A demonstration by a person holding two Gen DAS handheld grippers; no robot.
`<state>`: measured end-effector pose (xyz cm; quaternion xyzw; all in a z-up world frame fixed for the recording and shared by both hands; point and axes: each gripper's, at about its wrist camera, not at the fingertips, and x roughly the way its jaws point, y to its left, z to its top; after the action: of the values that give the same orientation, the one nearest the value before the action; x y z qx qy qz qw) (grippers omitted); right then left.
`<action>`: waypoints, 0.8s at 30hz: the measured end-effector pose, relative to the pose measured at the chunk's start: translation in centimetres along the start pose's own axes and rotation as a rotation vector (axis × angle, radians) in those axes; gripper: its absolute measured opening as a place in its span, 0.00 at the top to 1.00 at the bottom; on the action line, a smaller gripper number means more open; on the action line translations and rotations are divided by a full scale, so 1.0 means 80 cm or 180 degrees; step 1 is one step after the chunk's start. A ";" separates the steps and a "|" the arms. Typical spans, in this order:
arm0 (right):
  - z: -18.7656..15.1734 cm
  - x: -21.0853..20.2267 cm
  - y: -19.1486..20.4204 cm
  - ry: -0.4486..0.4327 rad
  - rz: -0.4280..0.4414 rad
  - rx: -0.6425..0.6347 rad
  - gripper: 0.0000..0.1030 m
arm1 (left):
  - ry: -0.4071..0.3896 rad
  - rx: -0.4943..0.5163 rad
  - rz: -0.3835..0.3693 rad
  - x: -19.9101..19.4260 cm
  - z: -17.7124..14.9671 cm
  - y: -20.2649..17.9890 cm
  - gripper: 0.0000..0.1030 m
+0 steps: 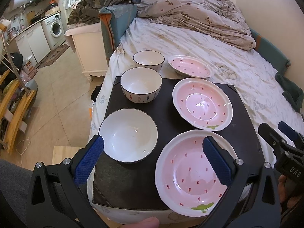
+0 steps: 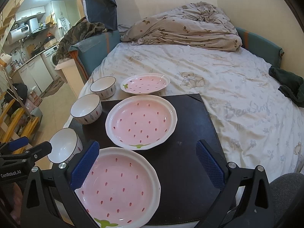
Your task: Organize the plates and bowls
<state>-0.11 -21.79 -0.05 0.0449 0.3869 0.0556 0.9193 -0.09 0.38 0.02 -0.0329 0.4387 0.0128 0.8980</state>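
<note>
From the left wrist, the left tool [image 1: 153, 158] hangs spread wide and empty over the nearest bowl [image 1: 128, 134] and nearest plate [image 1: 196, 172] on the black mat [image 1: 167, 117] on the bed [image 1: 218, 53]. From the right wrist, the right tool [image 2: 147, 163] is likewise spread and empty above that plate. The glazed ware looks stiff, slippery and breakable, so I would pinch each piece at its rim.

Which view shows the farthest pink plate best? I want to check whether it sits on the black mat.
The right wrist view: the farthest pink plate shows whole, leaf mark included, lying on the bedsheet just beyond the black mat. The left wrist view shows it whole too, also off the mat, leaf mark unseen.
</note>
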 end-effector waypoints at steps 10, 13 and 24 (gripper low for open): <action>0.000 0.001 0.000 0.0002 -0.0003 -0.0013 0.00 | 0.0007 -0.0008 0.0006 -0.001 0.001 0.002 0.00; 0.000 0.001 0.001 0.0000 -0.0005 -0.0012 0.00 | 0.0012 -0.0019 0.0005 -0.001 0.002 0.003 0.00; 0.000 0.001 0.001 -0.0001 -0.0003 -0.0012 0.00 | 0.0006 -0.0017 0.0010 0.001 0.003 0.003 0.00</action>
<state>-0.08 -21.70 -0.10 0.0430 0.3867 0.0559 0.9195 0.11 0.61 0.07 -0.0347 0.4396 0.0155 0.8974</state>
